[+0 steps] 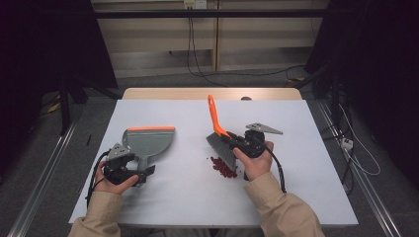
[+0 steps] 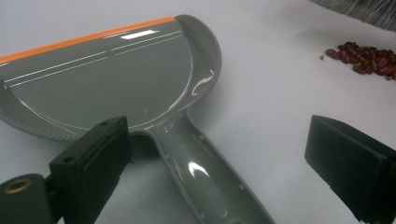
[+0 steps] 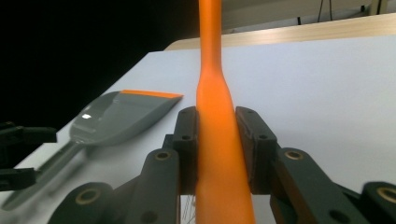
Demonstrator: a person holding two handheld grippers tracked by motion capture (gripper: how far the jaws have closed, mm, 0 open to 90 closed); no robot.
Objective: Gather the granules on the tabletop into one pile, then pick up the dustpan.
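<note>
A grey dustpan (image 1: 148,140) with an orange front lip lies flat on the white table, its handle pointing toward me. My left gripper (image 1: 141,173) is open, and its jaws straddle the dustpan handle (image 2: 201,172) without touching it. My right gripper (image 1: 236,142) is shut on the orange handle (image 3: 215,126) of a hand brush. The brush handle (image 1: 213,113) rises away from me, and its grey bristles (image 1: 221,149) hang just above the table. A small pile of dark red beans (image 1: 223,168) lies below the bristles, to the right of the dustpan (image 2: 102,79).
The white table surface (image 1: 296,187) has bare room on the right and in front. A wooden strip (image 1: 212,93) runs along the far edge. Cables trail across the floor beyond. The beans (image 2: 364,56) lie at the upper right in the left gripper view.
</note>
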